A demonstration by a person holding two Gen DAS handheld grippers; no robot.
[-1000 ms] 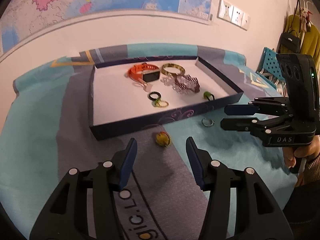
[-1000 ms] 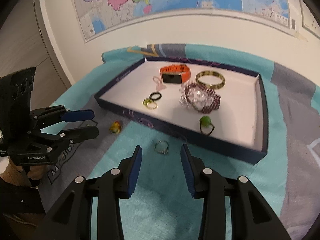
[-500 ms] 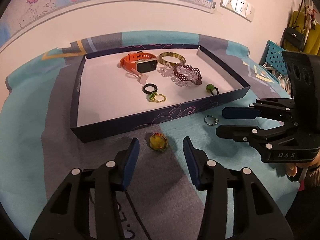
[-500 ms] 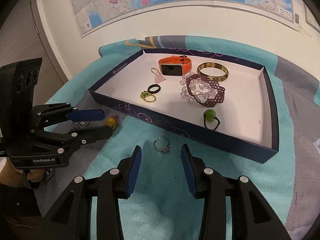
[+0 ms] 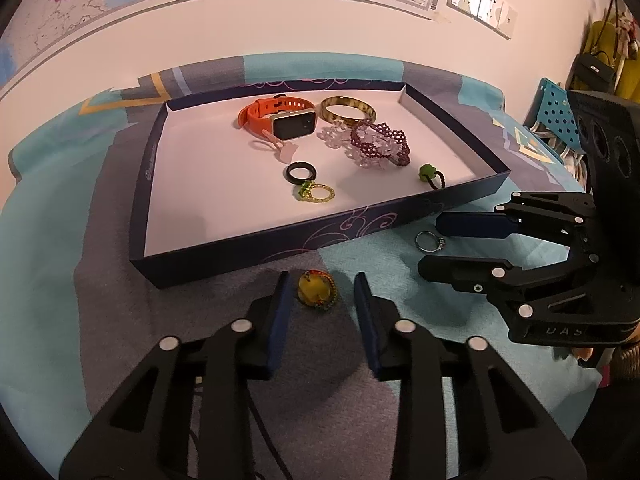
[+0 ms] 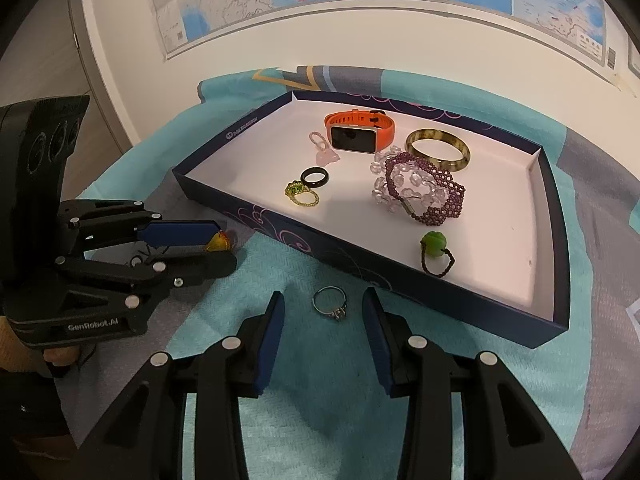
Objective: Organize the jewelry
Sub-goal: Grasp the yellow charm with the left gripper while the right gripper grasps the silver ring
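A yellow-stone ring (image 5: 316,290) lies on the cloth just in front of the dark blue tray (image 5: 280,248). My left gripper (image 5: 322,284) straddles it and its jaws are closing, with a gap still showing on both sides of the ring. A silver ring (image 6: 330,305) lies between the fingertips of my right gripper (image 6: 323,300), which is open and not touching it. In the right wrist view the left gripper (image 6: 226,246) half hides the yellow ring (image 6: 218,242). In the left wrist view the right gripper (image 5: 434,246) flanks the silver ring (image 5: 430,240).
The tray (image 6: 280,236) holds an orange watch (image 5: 280,120), a bangle (image 5: 346,108), a purple beaded bracelet (image 5: 380,144), a black ring (image 5: 301,172), a green-gold ring (image 5: 314,193) and a green bead ring (image 5: 430,174). Teal and grey cloth covers the table; a wall stands behind.
My left gripper came forward and down over the yellow ring, and its jaws narrowed around it. The right gripper stayed over the silver ring at the same width.
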